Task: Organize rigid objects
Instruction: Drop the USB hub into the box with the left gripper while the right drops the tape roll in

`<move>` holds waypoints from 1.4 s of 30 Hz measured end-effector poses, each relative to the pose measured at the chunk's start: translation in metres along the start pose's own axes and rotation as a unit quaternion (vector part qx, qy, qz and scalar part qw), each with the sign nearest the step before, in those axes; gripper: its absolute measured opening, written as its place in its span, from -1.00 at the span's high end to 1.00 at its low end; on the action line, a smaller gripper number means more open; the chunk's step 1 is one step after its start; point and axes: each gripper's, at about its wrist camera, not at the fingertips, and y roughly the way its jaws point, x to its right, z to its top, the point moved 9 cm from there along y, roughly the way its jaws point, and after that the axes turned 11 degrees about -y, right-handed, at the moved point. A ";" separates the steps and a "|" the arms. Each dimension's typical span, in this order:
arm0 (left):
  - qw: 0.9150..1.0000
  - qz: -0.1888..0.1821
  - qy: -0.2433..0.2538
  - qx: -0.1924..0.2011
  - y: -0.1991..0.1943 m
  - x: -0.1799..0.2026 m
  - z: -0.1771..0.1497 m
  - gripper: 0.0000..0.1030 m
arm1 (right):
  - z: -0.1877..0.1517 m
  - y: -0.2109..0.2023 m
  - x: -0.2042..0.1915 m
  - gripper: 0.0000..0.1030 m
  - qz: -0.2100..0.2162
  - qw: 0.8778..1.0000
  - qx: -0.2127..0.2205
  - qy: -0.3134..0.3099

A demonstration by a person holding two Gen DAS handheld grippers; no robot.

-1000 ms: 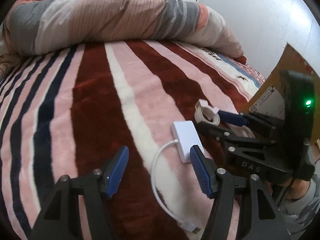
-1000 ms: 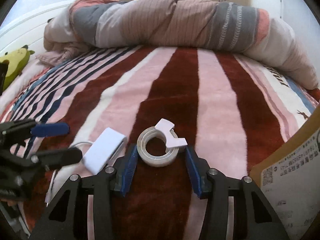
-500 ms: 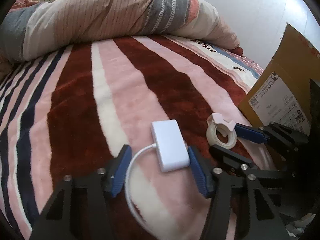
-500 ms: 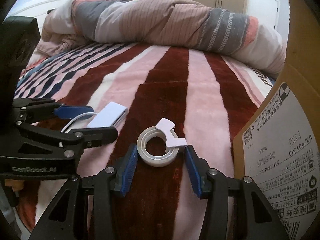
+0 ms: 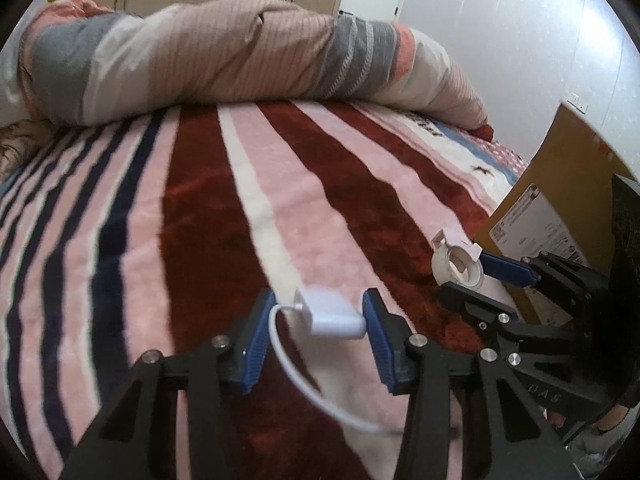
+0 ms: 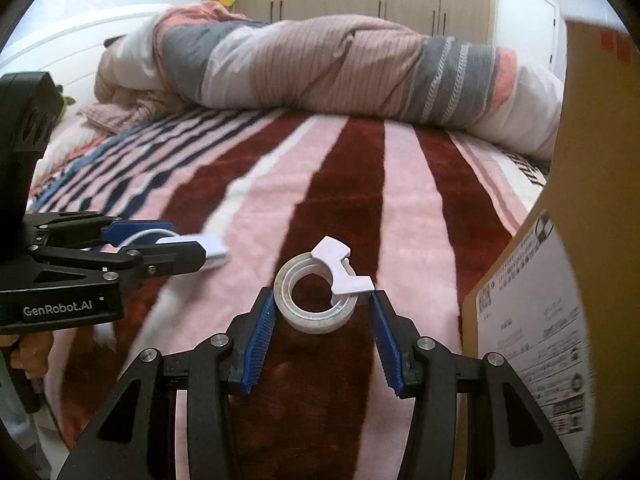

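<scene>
A white adapter (image 5: 330,312) with a white cable (image 5: 304,384) sits tilted between the blue pads of my left gripper (image 5: 318,334), which is closed on it and holds it off the blanket. The adapter also shows in the right wrist view (image 6: 212,250), between the left gripper's fingers (image 6: 136,230). A white tape roll (image 6: 316,300) with a white tab is held between the pads of my right gripper (image 6: 322,320), lifted above the blanket. The roll also shows in the left wrist view (image 5: 458,266), held by the right gripper (image 5: 476,280).
A striped red, pink and navy blanket (image 5: 200,240) covers the bed. A rolled duvet (image 5: 224,60) lies at the far end. A cardboard box (image 6: 560,280) with a printed label stands close on the right, also in the left wrist view (image 5: 552,208).
My left gripper closed on the white adapter and lifted it, the cable now hanging. My right gripper raised the tape roll and moved nearer the cardboard box.
</scene>
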 end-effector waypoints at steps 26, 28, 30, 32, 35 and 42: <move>0.989 -0.037 0.070 0.128 -0.149 0.093 0.060 0.20 | 0.075 -0.165 0.028 0.15 -0.001 0.989 0.148 0.008; 0.986 -0.050 0.085 0.131 -0.151 0.116 0.067 0.20 | 0.073 -0.178 0.044 0.15 -0.012 0.988 0.150 0.018; 0.985 -0.062 0.098 0.130 -0.151 0.136 0.072 0.20 | 0.066 -0.190 0.066 0.15 -0.027 0.988 0.151 0.031; 0.983 -0.076 0.111 0.127 -0.149 0.160 0.074 0.20 | 0.056 -0.200 0.085 0.15 -0.041 0.988 0.146 0.039; 0.980 -0.102 0.124 0.115 -0.139 0.194 0.076 0.20 | 0.040 -0.204 0.111 0.15 -0.060 0.988 0.130 0.049; 0.976 -0.132 0.153 0.080 -0.102 0.258 0.076 0.20 | -0.008 -0.184 0.157 0.14 -0.080 0.992 0.070 0.064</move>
